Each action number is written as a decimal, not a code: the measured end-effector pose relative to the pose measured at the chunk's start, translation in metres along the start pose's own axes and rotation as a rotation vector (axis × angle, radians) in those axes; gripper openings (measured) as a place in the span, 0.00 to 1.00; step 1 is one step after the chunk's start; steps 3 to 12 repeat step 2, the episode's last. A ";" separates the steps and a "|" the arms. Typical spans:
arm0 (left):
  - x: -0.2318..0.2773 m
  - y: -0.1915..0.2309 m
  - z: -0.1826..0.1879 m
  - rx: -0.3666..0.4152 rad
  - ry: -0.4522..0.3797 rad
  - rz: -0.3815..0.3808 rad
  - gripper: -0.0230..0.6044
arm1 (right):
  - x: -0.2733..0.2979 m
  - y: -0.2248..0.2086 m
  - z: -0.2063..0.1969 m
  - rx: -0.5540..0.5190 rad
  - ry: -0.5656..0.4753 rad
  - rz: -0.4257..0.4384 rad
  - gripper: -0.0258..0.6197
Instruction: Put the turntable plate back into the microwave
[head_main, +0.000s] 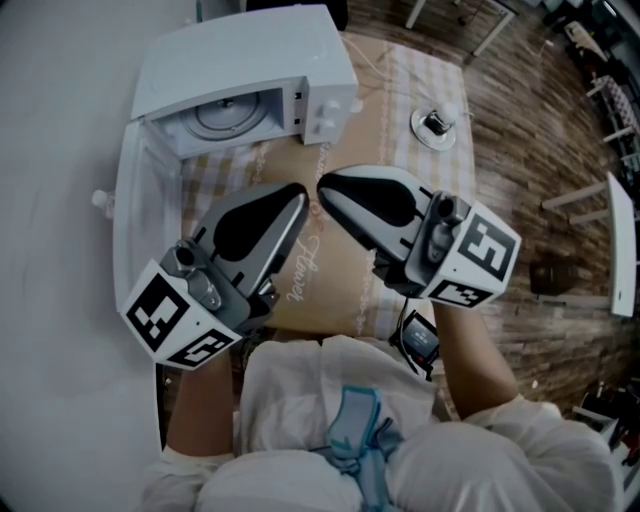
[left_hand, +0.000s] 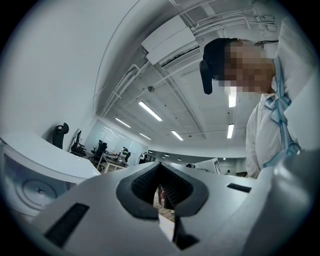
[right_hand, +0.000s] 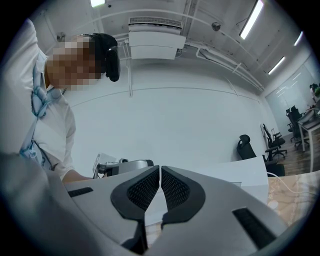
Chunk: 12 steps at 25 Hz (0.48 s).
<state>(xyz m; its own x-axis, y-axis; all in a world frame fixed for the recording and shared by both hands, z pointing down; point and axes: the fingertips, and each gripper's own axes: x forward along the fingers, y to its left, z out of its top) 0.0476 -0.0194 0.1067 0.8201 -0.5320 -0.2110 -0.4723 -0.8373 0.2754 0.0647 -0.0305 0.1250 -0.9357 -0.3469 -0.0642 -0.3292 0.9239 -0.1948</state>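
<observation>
**Jaws closed on nothing; round pale-grey turntable plate (head_main: 228, 115) lies inside the boxy white microwave (head_main: 300, 60)**

The left gripper (left_hand: 161, 166), grey-bodied with black ribbed pads (left_hand: 145, 184), has its jaws fully together. The tips meet, and nothing sits between them. Beyond the tips its own view shows only ceiling lights and a far office.

The right gripper (right_hand: 160, 169), of the same build, has its jaws drawn in as well. Its pads (right_hand: 145, 190) stand with only a hairline slit between them, and nothing is in that slit. Behind it is a bare white wall.

From the head view, both grippers hang side by side above the table, touching neither the table nor the microwave. Their tips are close to each other and point toward the microwave's open front. Each carries its cube with black-and-white square markers at the near end.

The turntable plate lies flat on the floor of the microwave cavity, well apart from both grippers. The white microwave door (head_main: 125, 200) is swung wide open to the left.

The microwave stands on a beige checked tablecloth (head_main: 375, 110). To its right on the cloth is a small round white dish (head_main: 434, 126) with something dark on it, too small to identify. Brown wood-pattern floor (head_main: 520, 150) shows beyond the table.

The person (head_main: 300, 400) wears white, with a light blue lanyard (head_main: 355, 430).
</observation>
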 end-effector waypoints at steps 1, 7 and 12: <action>0.000 0.000 -0.001 0.000 0.001 0.000 0.04 | 0.000 0.000 0.000 0.000 0.000 0.000 0.10; 0.000 0.000 -0.002 0.000 0.003 -0.001 0.04 | 0.000 -0.001 -0.001 0.000 0.000 0.000 0.10; 0.000 0.000 -0.002 0.000 0.003 -0.001 0.04 | 0.000 -0.001 -0.001 0.000 0.000 0.000 0.10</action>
